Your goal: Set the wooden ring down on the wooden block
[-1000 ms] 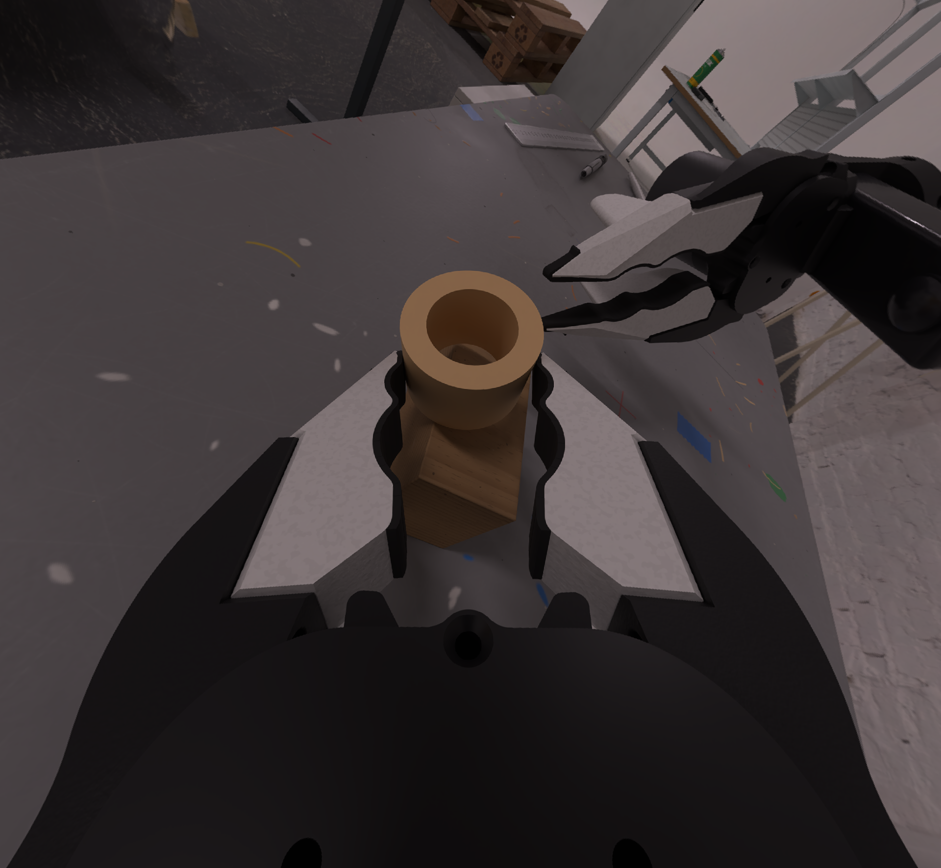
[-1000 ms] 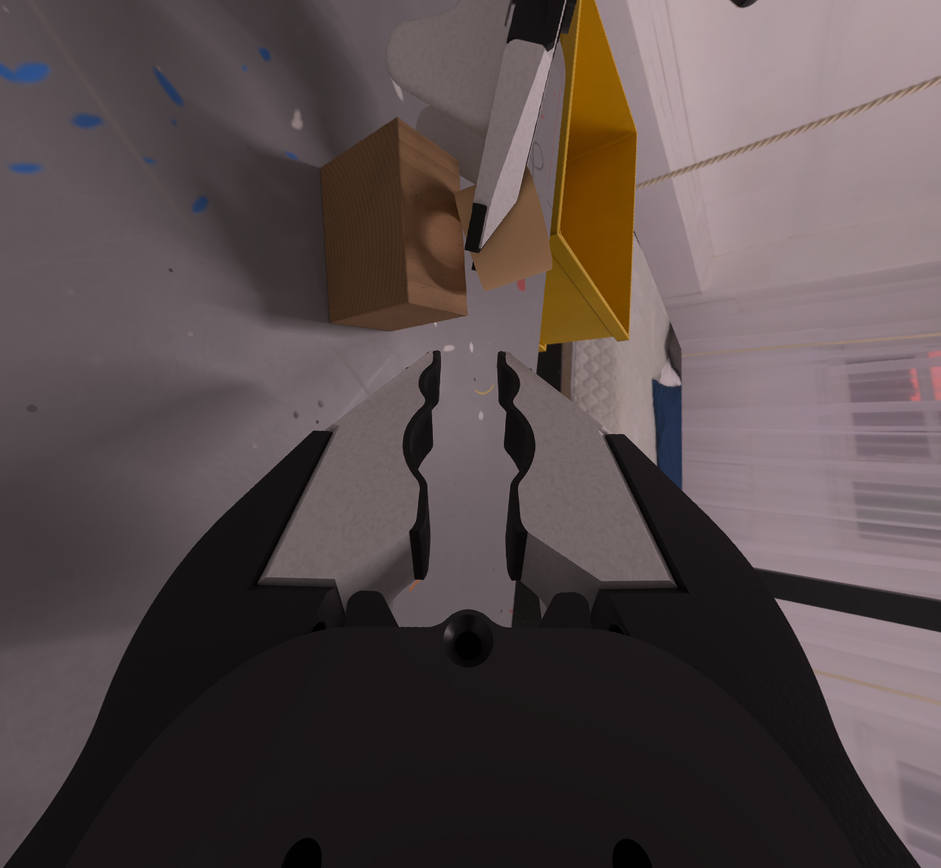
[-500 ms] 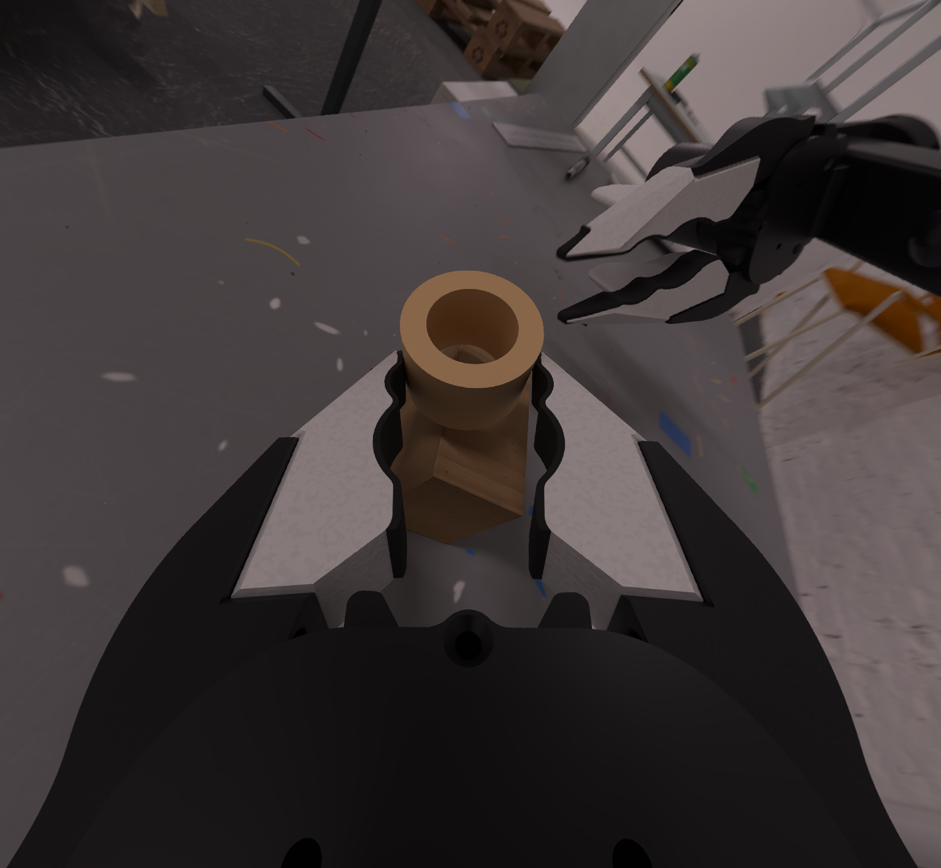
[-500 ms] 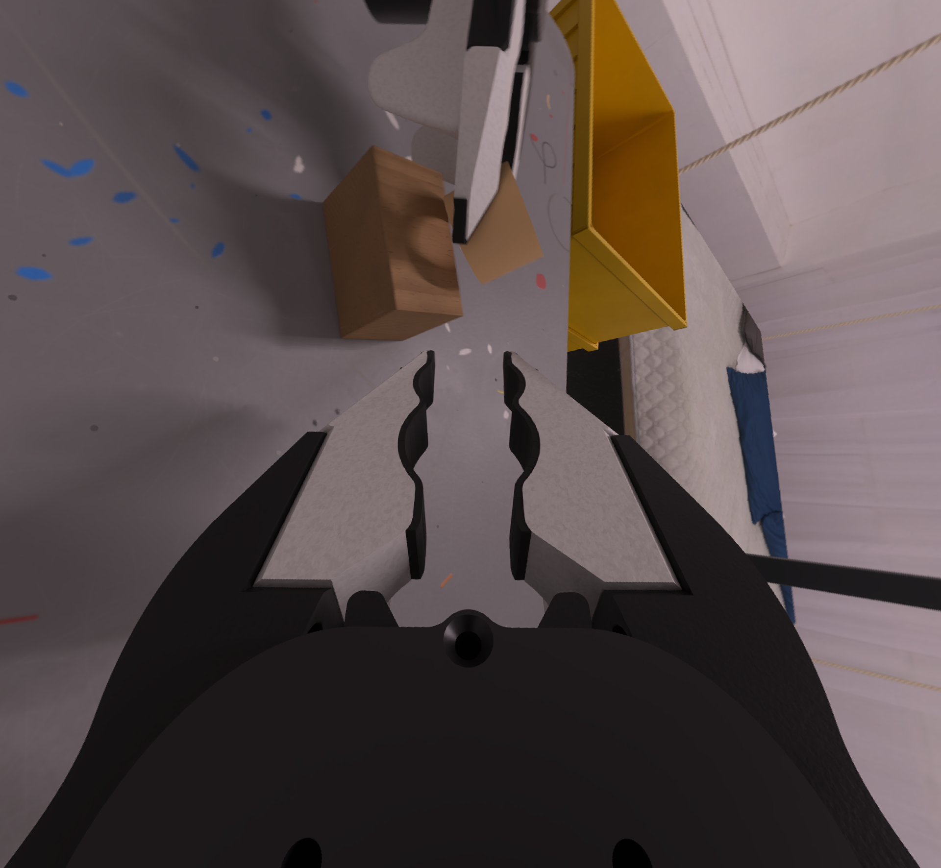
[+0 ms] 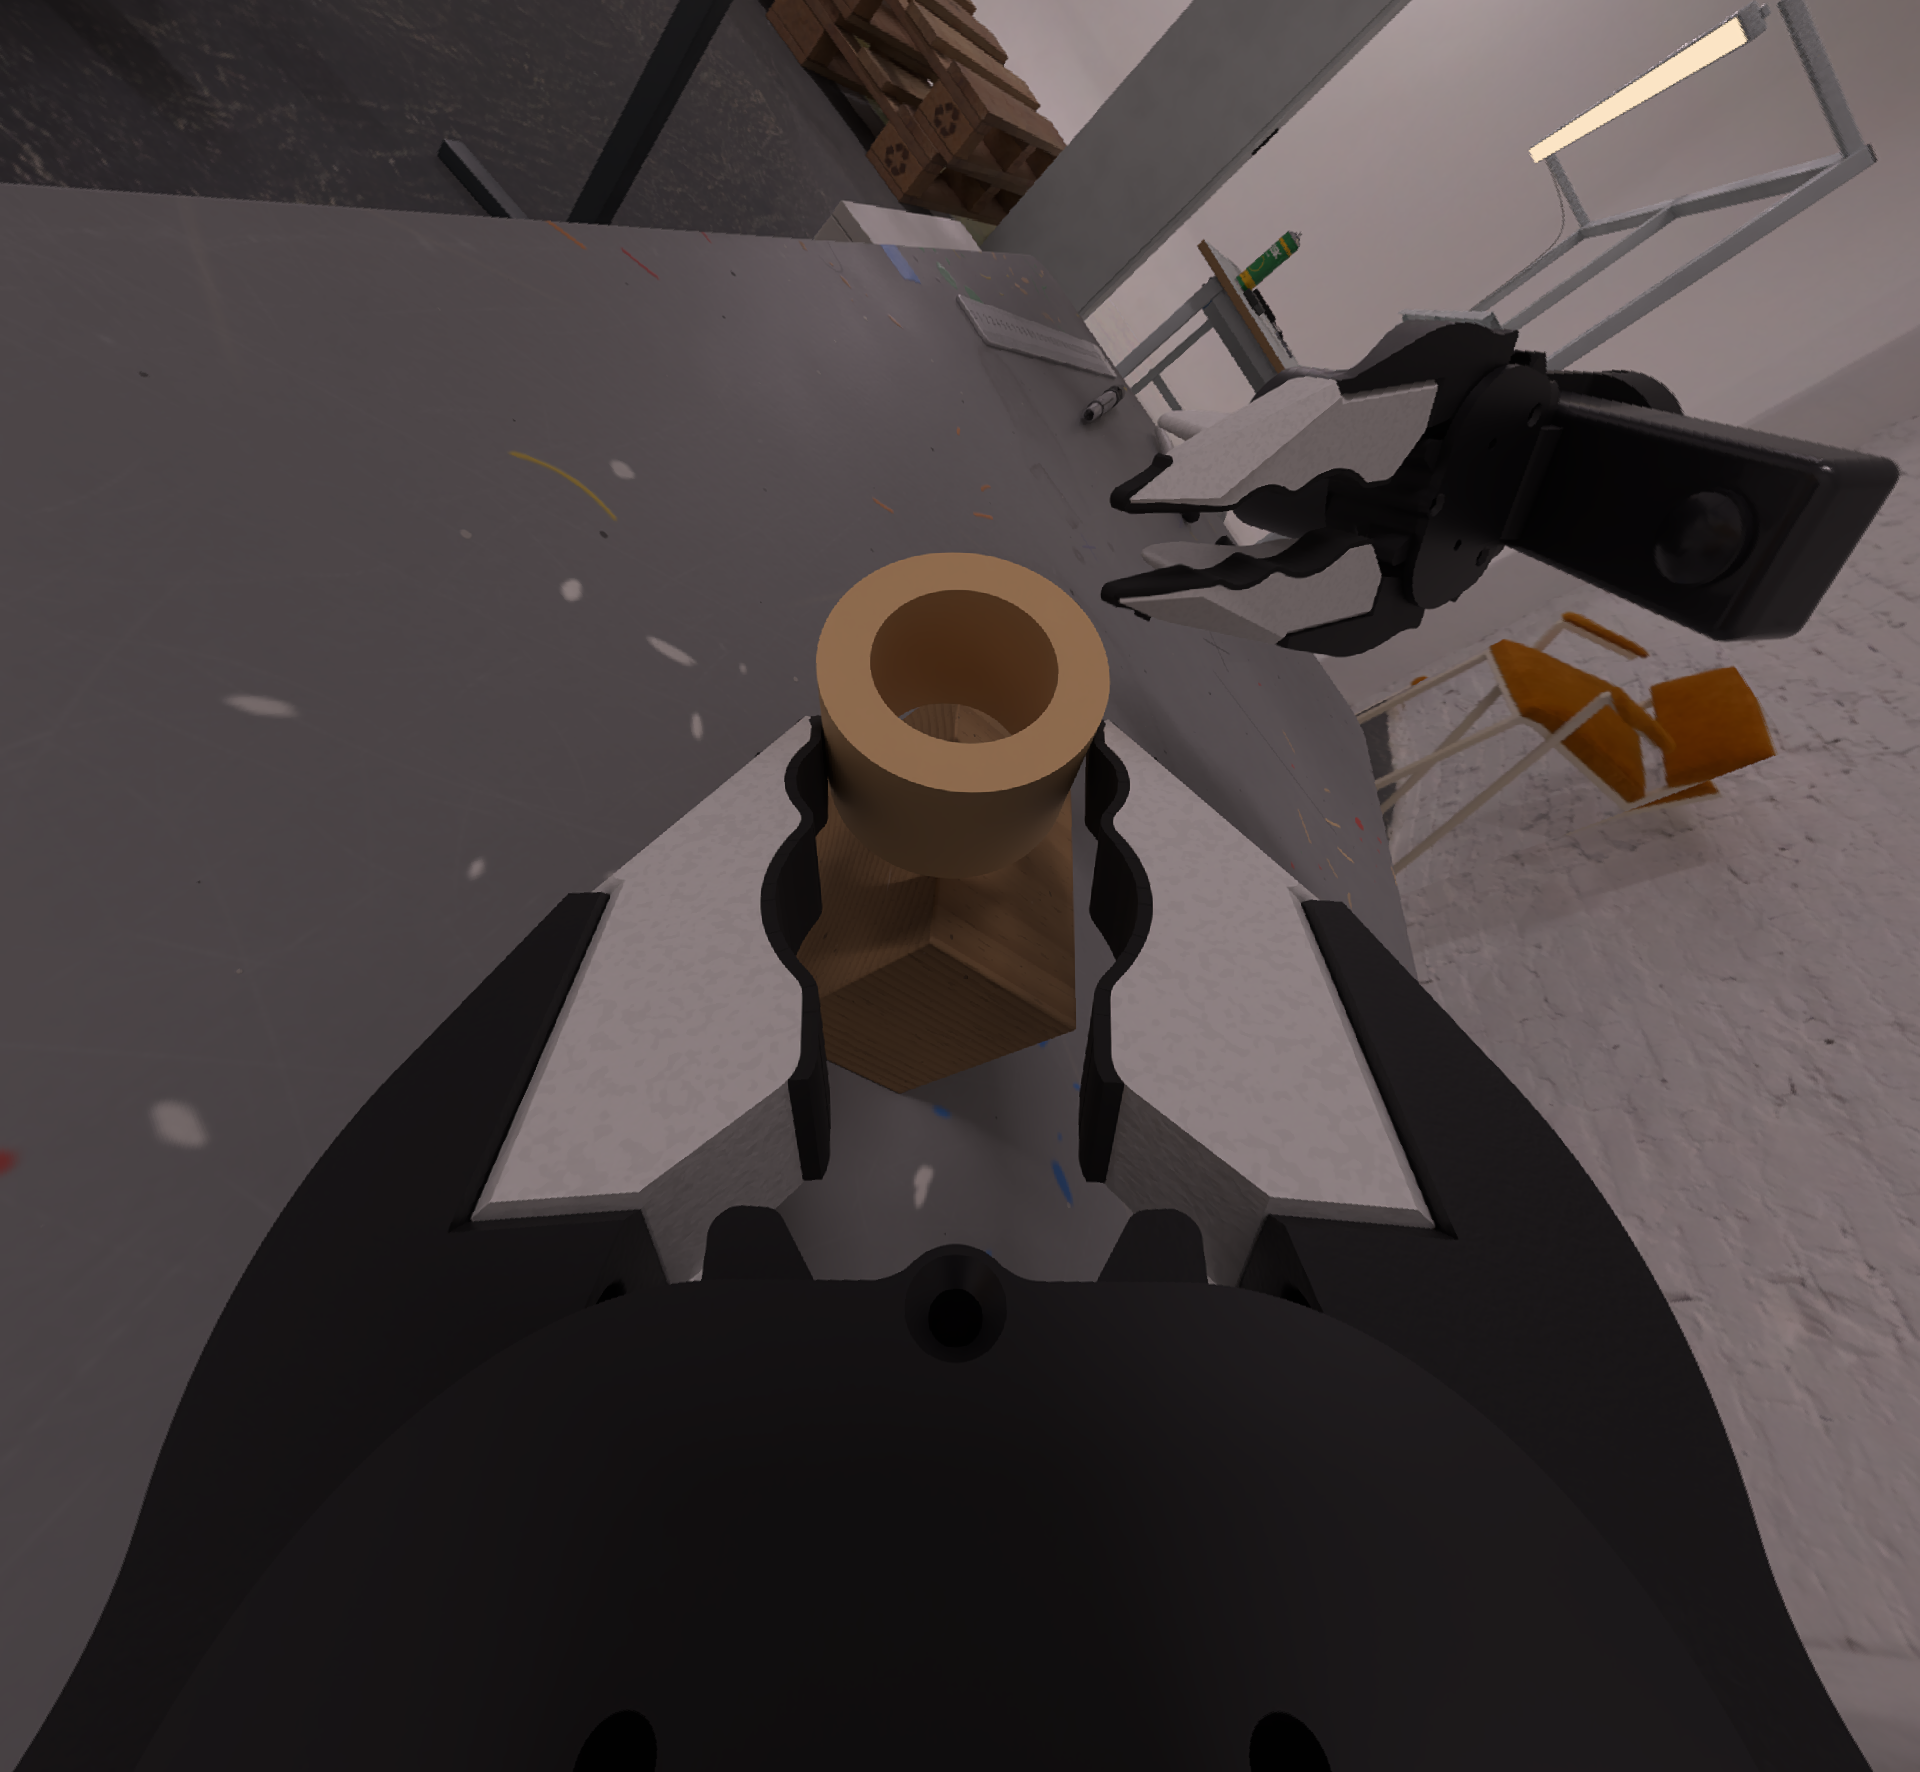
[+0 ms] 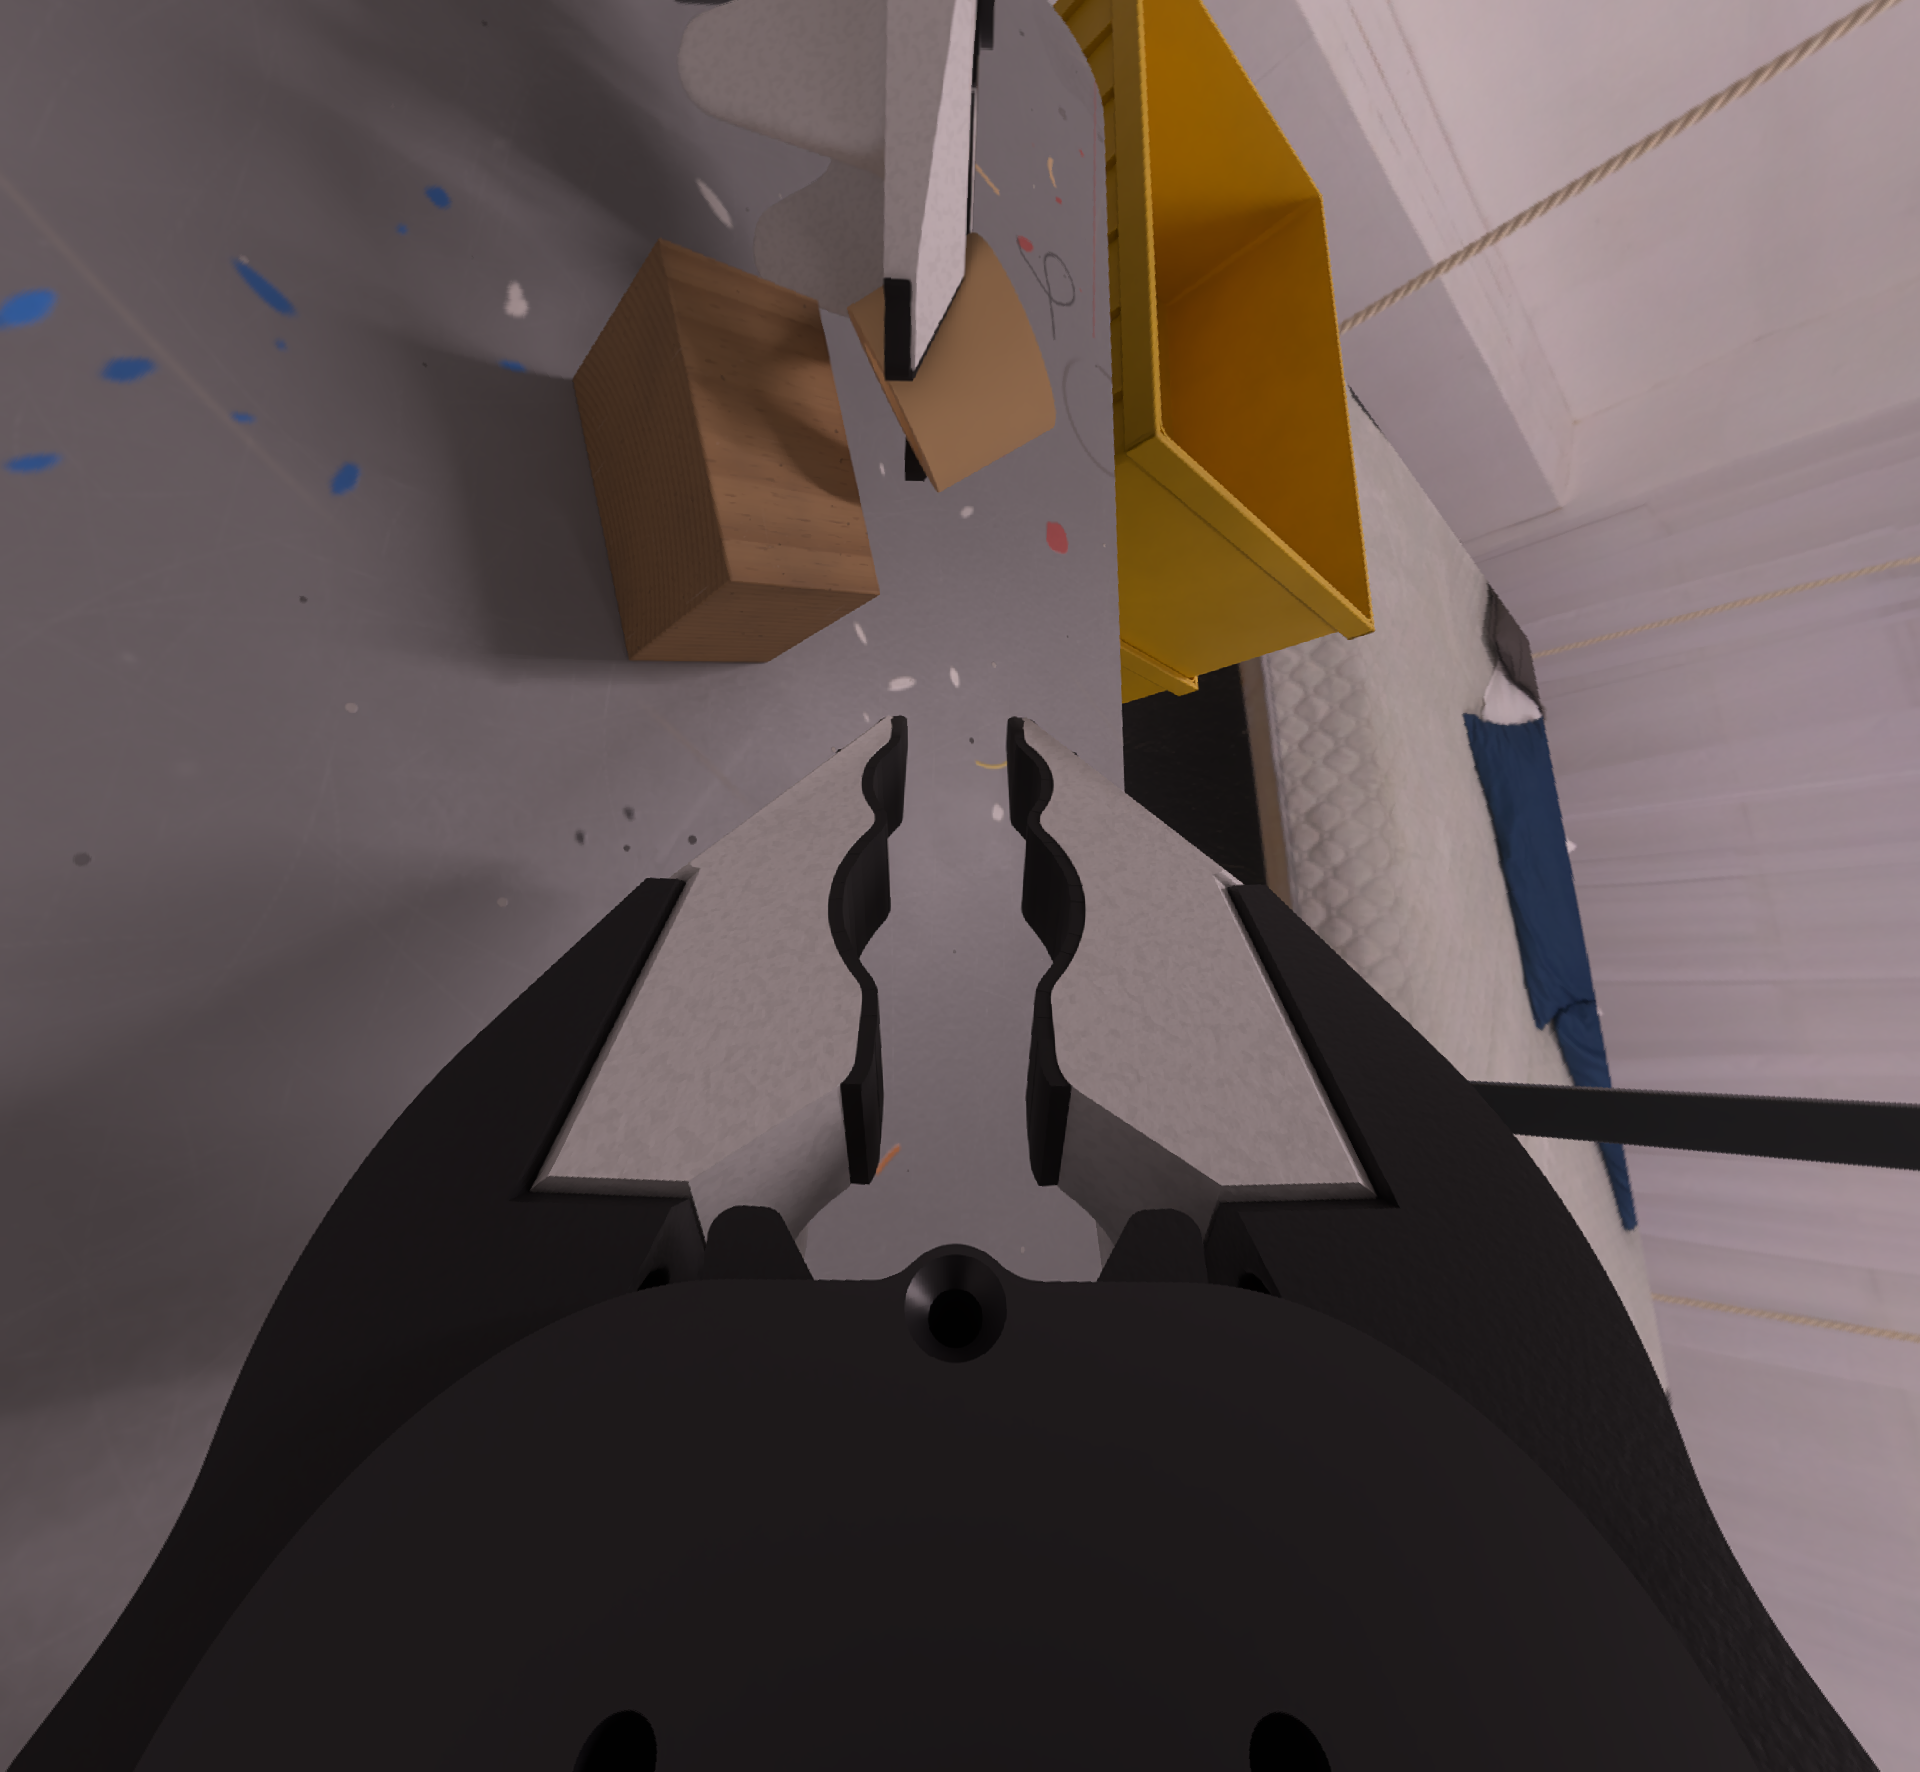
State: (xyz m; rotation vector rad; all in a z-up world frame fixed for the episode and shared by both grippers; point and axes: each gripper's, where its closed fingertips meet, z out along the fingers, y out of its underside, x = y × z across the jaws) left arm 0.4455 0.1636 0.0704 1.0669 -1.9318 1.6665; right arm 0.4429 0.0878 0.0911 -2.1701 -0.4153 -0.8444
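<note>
My left gripper (image 5: 954, 740) is shut on the wooden ring (image 5: 961, 787), a light tan tube held upright by its sides. The wooden block (image 5: 935, 995) lies on the grey table (image 5: 312, 579) right under the ring, and part of it shows through the ring's hole. In the right wrist view the ring (image 6: 987, 372) hangs between the left gripper's fingers (image 6: 925, 164), with a gap to the block (image 6: 727, 465). My right gripper (image 6: 956, 725) is open and empty, short of the block. It also shows in the left wrist view (image 5: 1112, 546), to the right of the ring.
A yellow bin (image 6: 1226, 320) stands on the table beyond the ring, near the table's edge. A pen (image 5: 1101, 403) and a flat white item (image 5: 1029, 335) lie at the far edge. An orange chair (image 5: 1631, 714) stands on the floor.
My right gripper has drawn back from the ring and block. In the right wrist view the gap between the ring and the block is wider. My left gripper still grips the ring.
</note>
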